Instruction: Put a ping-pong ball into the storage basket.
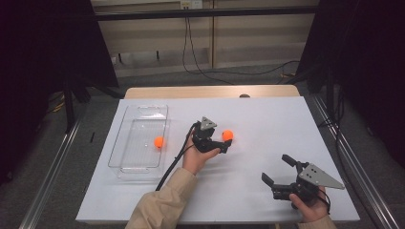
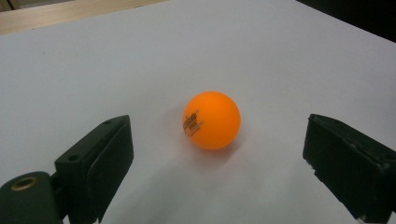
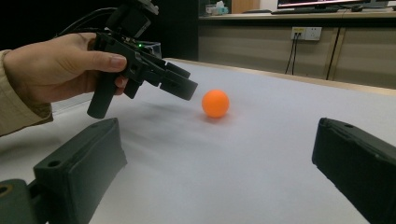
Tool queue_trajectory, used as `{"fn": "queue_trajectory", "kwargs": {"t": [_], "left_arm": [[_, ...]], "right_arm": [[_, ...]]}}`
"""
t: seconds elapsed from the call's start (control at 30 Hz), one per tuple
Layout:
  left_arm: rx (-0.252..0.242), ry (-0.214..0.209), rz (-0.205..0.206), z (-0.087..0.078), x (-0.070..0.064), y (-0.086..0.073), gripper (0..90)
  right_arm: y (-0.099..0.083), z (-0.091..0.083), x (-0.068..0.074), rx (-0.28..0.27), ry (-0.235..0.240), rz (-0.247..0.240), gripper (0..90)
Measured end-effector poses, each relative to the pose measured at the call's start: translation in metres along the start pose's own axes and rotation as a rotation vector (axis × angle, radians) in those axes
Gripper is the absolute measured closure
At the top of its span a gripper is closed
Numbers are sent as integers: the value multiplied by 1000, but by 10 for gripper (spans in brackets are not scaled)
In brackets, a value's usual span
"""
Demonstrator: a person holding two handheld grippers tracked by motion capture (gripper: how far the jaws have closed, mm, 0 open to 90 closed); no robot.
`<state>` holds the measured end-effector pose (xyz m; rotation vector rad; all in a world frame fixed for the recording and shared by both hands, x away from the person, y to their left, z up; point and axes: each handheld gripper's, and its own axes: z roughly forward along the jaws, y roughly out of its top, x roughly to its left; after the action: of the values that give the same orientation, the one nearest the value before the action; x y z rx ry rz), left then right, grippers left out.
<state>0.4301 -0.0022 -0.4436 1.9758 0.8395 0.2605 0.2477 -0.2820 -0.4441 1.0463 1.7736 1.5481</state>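
Left gripper (image 1: 225,147): held in the person's left hand (image 1: 195,159) near the middle of the table, jaws spread wide and grasping nothing
Ball near left gripper (image 1: 228,135): orange, resting on the white table surface (image 1: 267,119); in the left gripper view it lies ahead of the two jaws, roughly centred on the gap, touching neither
Ball markings: dark print on its side, too small to read
Right gripper (image 1: 277,171): held low at the near right of the table, jaws released and wide apart, nothing between them
Right gripper's outlook: faces the ball and the left gripper from well apart
Clear tray (image 1: 129,168): at the table's left, well apart from both grippers
Second orange ball (image 1: 158,141): lies inside the tray, near its right wall
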Motion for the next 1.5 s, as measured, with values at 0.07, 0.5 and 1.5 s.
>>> {"fn": "queue_trajectory", "kwargs": {"t": [0.07, 0.5, 1.5], "left_arm": [[2, 1, -3, 2, 0, 0, 85], [-1, 11, -10, 12, 1, 2, 86], [13, 18, -7, 27, 1, 5, 92]], "right_arm": [[0, 0, 0, 0, 1, -1, 12], [0, 0, 0, 3, 3, -3, 12], [0, 0, 0, 2, 6, -2, 12]]}}
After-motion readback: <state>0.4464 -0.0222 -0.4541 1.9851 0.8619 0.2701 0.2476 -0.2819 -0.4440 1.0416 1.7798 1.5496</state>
